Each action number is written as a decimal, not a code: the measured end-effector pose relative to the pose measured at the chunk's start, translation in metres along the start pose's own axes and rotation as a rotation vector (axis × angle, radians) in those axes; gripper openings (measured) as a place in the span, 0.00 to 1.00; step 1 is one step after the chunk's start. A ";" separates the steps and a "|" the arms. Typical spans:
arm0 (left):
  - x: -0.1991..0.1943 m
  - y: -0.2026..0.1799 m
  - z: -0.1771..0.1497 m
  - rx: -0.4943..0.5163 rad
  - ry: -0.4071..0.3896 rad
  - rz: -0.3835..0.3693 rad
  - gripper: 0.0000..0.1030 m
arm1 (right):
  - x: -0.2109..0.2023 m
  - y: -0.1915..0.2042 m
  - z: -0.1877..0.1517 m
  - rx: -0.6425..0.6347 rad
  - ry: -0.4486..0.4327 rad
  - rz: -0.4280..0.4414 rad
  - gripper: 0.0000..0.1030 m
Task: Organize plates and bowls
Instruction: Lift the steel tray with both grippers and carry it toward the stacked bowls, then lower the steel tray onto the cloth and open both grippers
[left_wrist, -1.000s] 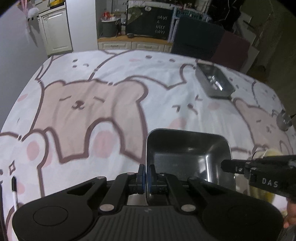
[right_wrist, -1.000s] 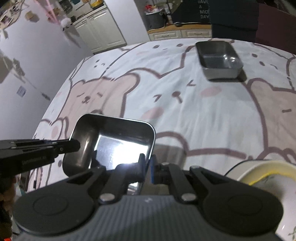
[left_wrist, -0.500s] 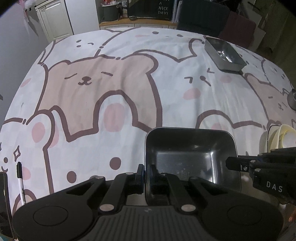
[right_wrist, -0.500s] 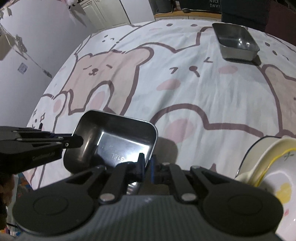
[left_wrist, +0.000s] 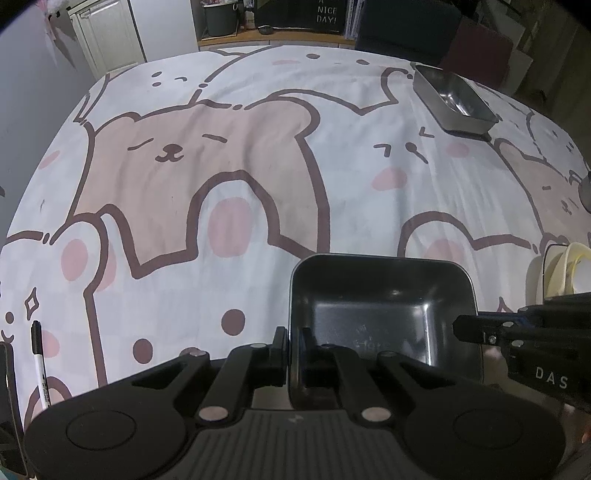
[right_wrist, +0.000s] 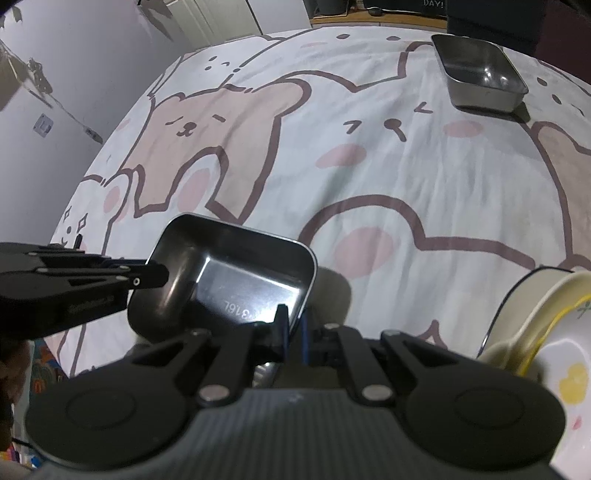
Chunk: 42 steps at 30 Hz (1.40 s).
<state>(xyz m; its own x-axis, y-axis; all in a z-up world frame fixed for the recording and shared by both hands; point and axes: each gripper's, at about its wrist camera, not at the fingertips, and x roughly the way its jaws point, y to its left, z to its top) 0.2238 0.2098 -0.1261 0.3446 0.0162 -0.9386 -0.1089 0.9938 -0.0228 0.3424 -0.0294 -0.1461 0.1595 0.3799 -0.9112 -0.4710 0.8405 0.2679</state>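
Together both tongs (left_wrist: 293, 345) (right_wrist: 294, 334) pinch (opposite rims) steel tray (left_wrist: 380, 314).

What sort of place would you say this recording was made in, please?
Probably a home kitchen or dining area: a table under a cartoon bear tablecloth, white cabinets behind it, and a letter board reading "a nice day" on a wooden counter.

Near steel tray (left_wrist: 380, 317): polished metal, smooth and mirror-glossy inside, stamped "316L" on its floor; far steel tray (left_wrist: 456, 99): the same bright brushed-looking metal with a satin outer wall. Tablecloth (left_wrist: 258, 192): soft matt woven cloth, lightly creased, printed with cartoon bears; bowls (right_wrist: 546, 332): glazed ceramic, glossy cream with yellow trim. Left gripper (left_wrist: 293, 345) and right gripper (right_wrist: 293, 332): matt black plastic with ribbed housing and small bright metal pivot pins; marker pen (left_wrist: 38, 363): smooth plastic barrel.
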 end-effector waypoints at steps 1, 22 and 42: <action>0.001 0.000 0.000 0.000 0.001 0.000 0.06 | 0.000 0.000 0.000 -0.001 0.002 0.000 0.09; 0.007 0.002 -0.001 -0.002 0.024 -0.004 0.17 | 0.009 0.000 0.002 0.002 0.038 -0.005 0.11; -0.043 0.004 0.006 -0.046 -0.163 0.049 1.00 | -0.044 -0.017 0.004 -0.033 -0.139 0.026 1.00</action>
<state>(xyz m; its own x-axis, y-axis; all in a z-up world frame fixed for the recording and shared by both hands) 0.2136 0.2136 -0.0837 0.4840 0.0862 -0.8708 -0.1705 0.9854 0.0028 0.3466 -0.0588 -0.1088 0.2647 0.4532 -0.8512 -0.5046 0.8173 0.2782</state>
